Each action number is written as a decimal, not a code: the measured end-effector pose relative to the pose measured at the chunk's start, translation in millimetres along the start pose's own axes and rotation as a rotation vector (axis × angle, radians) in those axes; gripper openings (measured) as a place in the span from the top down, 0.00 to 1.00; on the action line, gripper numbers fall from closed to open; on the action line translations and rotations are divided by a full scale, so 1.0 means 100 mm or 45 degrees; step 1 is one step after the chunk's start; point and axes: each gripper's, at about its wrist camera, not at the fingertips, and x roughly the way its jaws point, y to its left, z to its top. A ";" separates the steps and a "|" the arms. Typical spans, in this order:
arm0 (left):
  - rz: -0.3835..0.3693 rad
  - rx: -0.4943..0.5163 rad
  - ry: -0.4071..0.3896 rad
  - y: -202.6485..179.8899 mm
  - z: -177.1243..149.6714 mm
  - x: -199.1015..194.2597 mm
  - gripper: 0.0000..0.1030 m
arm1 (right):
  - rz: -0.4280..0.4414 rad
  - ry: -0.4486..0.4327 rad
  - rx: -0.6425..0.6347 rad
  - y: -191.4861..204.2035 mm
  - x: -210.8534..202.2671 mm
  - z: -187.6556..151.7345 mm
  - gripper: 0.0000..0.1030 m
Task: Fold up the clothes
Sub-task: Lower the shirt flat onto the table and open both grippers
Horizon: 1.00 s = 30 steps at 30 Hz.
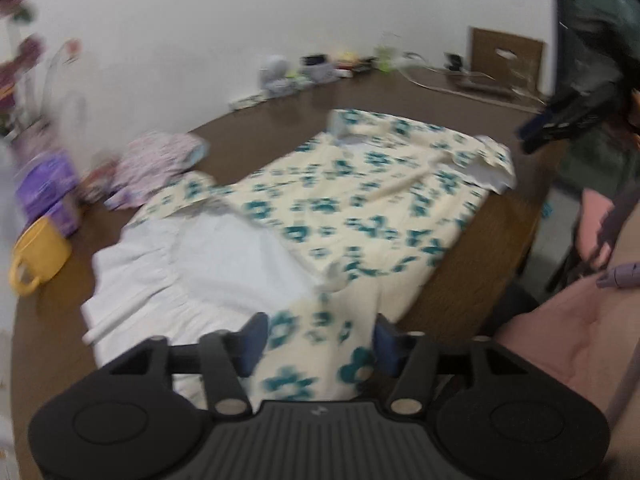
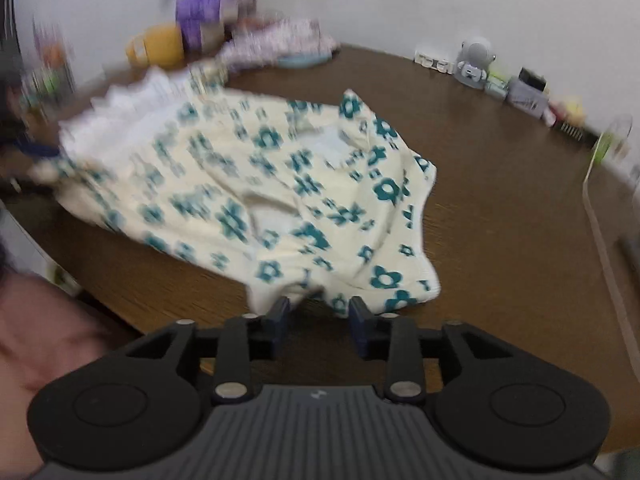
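While both views are blurred, one cream garment with teal flowers (image 1: 360, 200) can be counted, lying spread on the brown table (image 1: 280, 108), its white inner side turned up along one end. One left gripper (image 1: 320, 340) sits low over the garment's near corner; its two fingers stand apart with printed cloth lying between them, and the pads do not press it. One right gripper (image 2: 319, 314) sits at another edge of the same garment (image 2: 280, 184); its two fingers are likewise apart, the hem just in front of the tips, nothing clamped. Beyond the garment lie one pale purple-patterned cloth (image 1: 156, 164), one yellow mug (image 1: 38, 256) and purple boxes (image 1: 48, 188), their number unclear. One small grey figure (image 2: 474, 64) stands at the wall side, well apart from the garment.
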 end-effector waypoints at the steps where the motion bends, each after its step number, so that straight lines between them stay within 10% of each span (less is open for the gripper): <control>1: 0.030 -0.031 -0.006 0.09 0.00 -0.03 0.40 | 0.019 -0.037 0.039 -0.04 -0.05 0.02 0.61; 9: 0.242 -0.221 0.031 0.67 0.14 0.13 0.39 | -0.113 -0.092 0.185 -0.20 0.28 0.39 0.59; 15: 0.123 -0.178 0.165 0.63 0.02 0.50 0.40 | -0.175 -0.043 0.202 -0.24 0.84 0.62 0.59; 21: 0.180 -0.195 0.229 0.72 -0.13 0.58 0.75 | -0.175 -0.006 0.199 -0.33 1.18 0.74 0.59; 30: 0.329 -0.241 0.233 0.85 -0.24 0.32 0.79 | -0.210 0.035 0.246 -0.42 1.40 0.68 0.59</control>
